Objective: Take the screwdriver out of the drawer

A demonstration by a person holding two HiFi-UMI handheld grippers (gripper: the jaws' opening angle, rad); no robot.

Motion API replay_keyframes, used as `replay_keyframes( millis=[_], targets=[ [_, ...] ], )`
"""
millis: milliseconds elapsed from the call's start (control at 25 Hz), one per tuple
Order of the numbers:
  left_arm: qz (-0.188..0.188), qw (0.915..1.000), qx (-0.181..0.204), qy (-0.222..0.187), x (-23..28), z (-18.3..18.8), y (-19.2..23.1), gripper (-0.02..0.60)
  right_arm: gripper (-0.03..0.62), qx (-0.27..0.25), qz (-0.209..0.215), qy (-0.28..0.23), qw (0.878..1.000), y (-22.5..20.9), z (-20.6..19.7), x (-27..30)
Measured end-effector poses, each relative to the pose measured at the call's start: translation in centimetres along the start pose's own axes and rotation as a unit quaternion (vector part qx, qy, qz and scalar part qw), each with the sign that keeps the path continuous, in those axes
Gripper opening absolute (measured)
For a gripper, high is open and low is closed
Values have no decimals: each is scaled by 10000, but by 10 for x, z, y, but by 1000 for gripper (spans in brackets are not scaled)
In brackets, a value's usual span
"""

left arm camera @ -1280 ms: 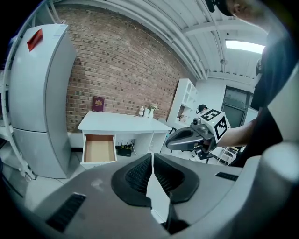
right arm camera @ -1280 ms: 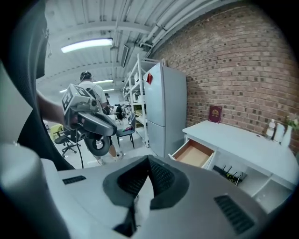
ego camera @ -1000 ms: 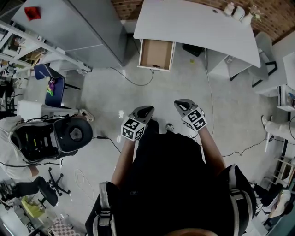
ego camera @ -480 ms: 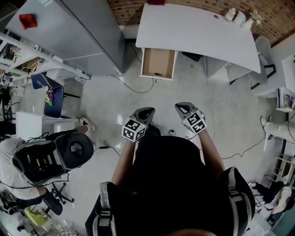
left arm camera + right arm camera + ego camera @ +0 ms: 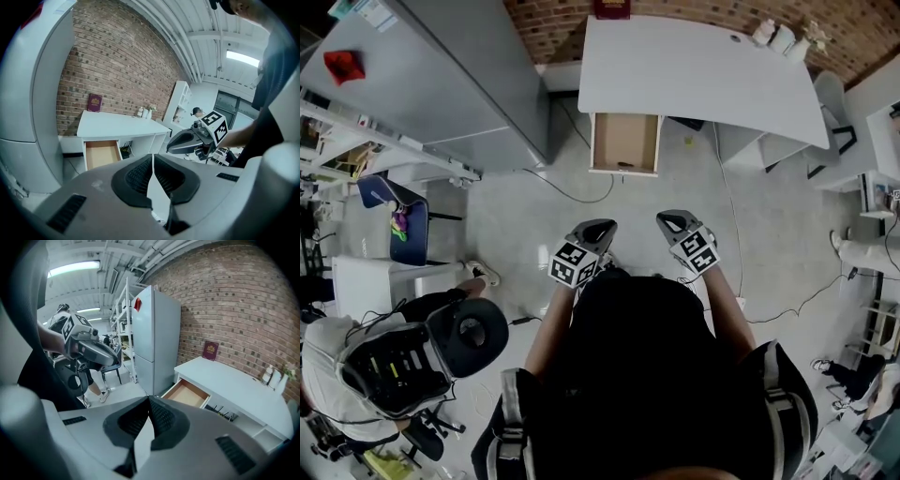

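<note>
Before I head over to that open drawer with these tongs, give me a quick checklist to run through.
1. The drawer is open: ok.
2. The screwdriver is visible inside: cannot tell, only a small dark shape near the front edge.
3. The left tongs are empty: ok, shut on nothing.
4. The right tongs are empty: ok, shut on nothing.
5. Tongs open for a grasp: not ok.
6. Drawer within reach: not ok, bare floor lies between.

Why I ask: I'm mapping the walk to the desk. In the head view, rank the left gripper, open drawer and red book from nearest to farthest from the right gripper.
From the right gripper:
1. Left gripper, alongside it, just to its left.
2. Open drawer, ahead and slightly left, under the white desk's front edge.
3. Red book, at the desk's back edge.
</note>
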State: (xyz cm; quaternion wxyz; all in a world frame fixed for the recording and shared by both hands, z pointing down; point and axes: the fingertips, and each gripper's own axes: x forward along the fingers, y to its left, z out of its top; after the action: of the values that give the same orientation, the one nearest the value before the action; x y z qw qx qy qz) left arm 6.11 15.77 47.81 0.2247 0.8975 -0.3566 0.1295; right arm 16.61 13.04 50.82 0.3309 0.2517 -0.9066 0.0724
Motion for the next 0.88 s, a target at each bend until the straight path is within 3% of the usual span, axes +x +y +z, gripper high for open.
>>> replay_keyframes(
  millis=[880],
  targets=[
    [-279, 9996, -32, -18, -13, 14, 74, 23, 55, 81, -315, 280, 9991, -11, 25, 57]
  ],
)
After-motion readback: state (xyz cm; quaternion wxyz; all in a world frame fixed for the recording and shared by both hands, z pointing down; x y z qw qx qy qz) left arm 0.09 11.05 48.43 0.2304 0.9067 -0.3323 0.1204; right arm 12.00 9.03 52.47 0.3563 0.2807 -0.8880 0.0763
